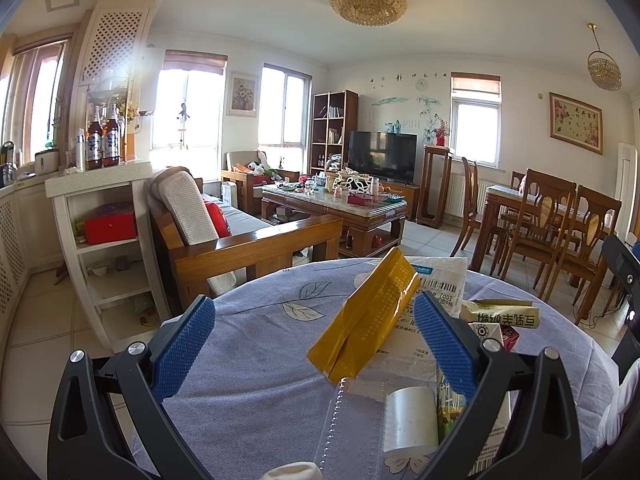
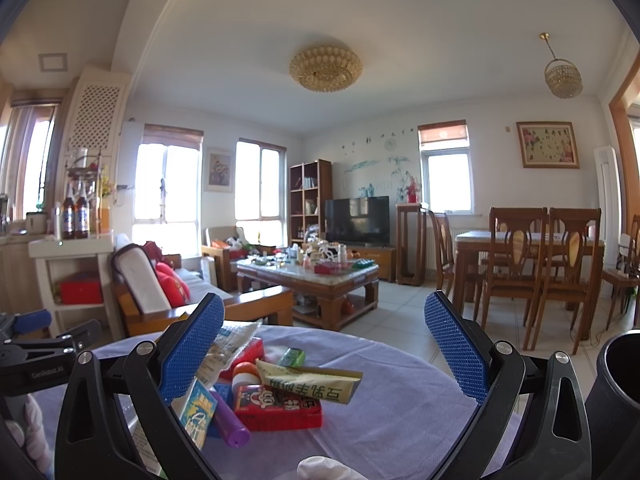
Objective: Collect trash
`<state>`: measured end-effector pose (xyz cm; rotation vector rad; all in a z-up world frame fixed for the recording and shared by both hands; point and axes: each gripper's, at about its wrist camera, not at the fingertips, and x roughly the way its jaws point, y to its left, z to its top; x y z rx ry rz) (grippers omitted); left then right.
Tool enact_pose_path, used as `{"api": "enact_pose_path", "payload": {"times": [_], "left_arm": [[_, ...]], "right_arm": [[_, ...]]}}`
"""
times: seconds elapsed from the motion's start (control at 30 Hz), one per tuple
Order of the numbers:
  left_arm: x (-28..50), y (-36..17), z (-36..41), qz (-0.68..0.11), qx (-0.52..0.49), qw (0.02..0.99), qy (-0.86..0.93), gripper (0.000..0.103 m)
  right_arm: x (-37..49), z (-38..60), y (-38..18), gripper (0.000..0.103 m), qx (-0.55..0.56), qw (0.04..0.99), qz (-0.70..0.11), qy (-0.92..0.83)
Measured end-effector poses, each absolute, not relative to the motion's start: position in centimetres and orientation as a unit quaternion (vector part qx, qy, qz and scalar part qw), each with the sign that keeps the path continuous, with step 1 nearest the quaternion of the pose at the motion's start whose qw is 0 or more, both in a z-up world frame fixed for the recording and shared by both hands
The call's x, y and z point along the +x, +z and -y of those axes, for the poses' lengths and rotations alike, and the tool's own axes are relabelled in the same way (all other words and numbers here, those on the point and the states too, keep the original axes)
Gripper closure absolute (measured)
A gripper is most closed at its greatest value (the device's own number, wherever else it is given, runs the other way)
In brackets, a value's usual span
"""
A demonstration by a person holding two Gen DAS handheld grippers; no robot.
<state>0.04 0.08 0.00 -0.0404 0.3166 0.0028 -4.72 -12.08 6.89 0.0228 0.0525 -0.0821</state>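
Note:
A pile of trash lies on a round table with a lavender cloth point(image 1: 256, 360). In the left wrist view my left gripper point(image 1: 316, 344) is open, its jaws wide around a folded yellow wrapper point(image 1: 368, 316) that rests on a white shipping bag point(image 1: 436, 280). A white paper roll point(image 1: 410, 420) and clear plastic film point(image 1: 344, 428) lie closer in. In the right wrist view my right gripper point(image 2: 324, 344) is open and empty above a red carton point(image 2: 280, 408), a pale yellow-green wrapper point(image 2: 312, 386), a purple tube point(image 2: 228, 416) and a small green packet point(image 2: 292, 357).
A black bin point(image 2: 616, 404) stands at the right table edge. The left gripper's body point(image 2: 36, 356) shows at the left. Beyond the table are a wooden sofa point(image 1: 248, 240), a cluttered coffee table point(image 1: 340, 208), dining chairs point(image 1: 556, 232) and a white shelf point(image 1: 100, 240).

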Motion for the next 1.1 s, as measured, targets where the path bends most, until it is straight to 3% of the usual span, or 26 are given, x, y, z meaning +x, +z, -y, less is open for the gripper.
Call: {"api": "enact_pose_path", "payload": {"times": [1.1], "left_arm": [[0.0,0.01,0.09,-0.157,-0.02,0.987,-0.006,0.005]], "right_arm": [[-4.66,11.99,6.83,0.004,0.012,0.999,-0.027,-0.041]]}}
